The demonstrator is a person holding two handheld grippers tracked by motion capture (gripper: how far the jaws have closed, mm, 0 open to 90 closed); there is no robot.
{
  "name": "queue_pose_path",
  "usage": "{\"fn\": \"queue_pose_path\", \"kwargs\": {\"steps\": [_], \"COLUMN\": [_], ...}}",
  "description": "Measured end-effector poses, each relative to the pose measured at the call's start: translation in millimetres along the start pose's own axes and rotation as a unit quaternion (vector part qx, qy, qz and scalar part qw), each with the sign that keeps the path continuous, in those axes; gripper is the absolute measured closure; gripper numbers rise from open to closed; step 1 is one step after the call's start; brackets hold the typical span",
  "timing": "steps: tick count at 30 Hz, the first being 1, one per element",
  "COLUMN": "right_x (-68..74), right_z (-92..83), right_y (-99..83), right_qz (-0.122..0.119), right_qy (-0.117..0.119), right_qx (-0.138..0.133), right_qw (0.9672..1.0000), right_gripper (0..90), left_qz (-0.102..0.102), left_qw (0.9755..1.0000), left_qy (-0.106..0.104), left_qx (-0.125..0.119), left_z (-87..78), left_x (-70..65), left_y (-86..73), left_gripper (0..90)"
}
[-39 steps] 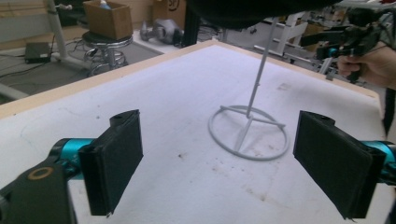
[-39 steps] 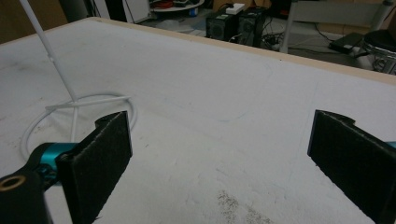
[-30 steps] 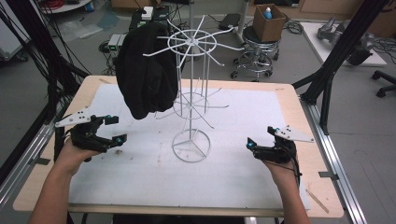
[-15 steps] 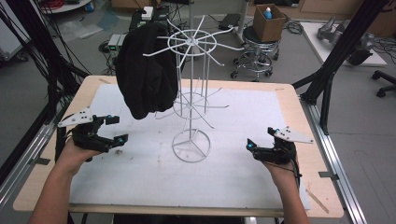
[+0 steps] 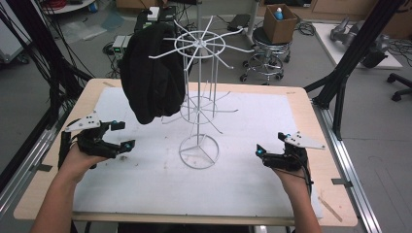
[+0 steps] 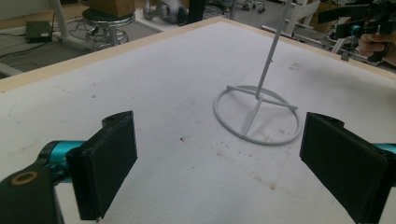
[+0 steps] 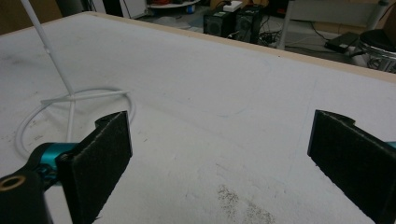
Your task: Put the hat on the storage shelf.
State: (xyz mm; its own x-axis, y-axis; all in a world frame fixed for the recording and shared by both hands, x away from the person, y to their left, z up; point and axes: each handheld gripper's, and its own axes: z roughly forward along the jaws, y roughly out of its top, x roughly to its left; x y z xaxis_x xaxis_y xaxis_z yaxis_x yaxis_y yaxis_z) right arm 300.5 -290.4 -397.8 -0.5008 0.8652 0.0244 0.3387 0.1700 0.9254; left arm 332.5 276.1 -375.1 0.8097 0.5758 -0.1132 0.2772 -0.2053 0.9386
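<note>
- Left claw (image 5: 118, 136): jaws spread, empty; shifted slightly over the last second (no grasp begun).
- Right claw (image 5: 260, 151): spread, empty, unmoved.
- Wire rack (image 5: 199, 150): on the table (image 5: 311, 111) between both claws.
- Black hat (image 5: 150, 73): hanging above the left claw.

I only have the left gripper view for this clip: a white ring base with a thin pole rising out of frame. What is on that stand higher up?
Observer: A black cap hangs from one arm of the white wire rack, on the person's left side.
Operator: Is the right gripper holding anything?
Observer: No. The right gripper has its jaws wide apart with bare mat between them.
Operator: Where does it sit?
Observer: On the white mat, to the right of the rack's base, apart from it.
</note>
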Motion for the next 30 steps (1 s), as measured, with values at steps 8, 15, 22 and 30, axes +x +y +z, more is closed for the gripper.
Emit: {"fn": "queue_pose_path", "kwargs": {"steps": [8, 15, 22, 30], "right_x": [0.8, 0.7, 1.2, 0.4], "right_z": [1.3, 1.1, 1.4, 1.1], "right_y": [-0.2, -0.1, 0.0, -0.2], "right_qz": [-0.001, 0.001, -0.002, 0.0], "right_qy": [0.001, 0.001, 0.0, 0.0], "right_qx": [0.002, 0.003, 0.002, 0.003], "right_qw": [1.0, 1.0, 1.0, 1.0], "right_gripper": [5.4, 5.4, 5.4, 5.4], "left_qz": [-0.001, -0.001, -0.003, -0.007], "left_qw": [1.0, 0.9999, 0.9998, 0.9996], "left_qy": [0.002, 0.001, 0.004, 0.011], "left_qx": [0.003, 0.012, 0.017, 0.024], "left_z": [-0.1, 2.7, 4.0, 5.9], "left_x": [0.1, 0.6, 0.6, 2.9], "left_y": [-0.1, -1.6, -2.4, -3.7], "left_gripper": [11.4, 11.4, 11.5, 11.4]}}
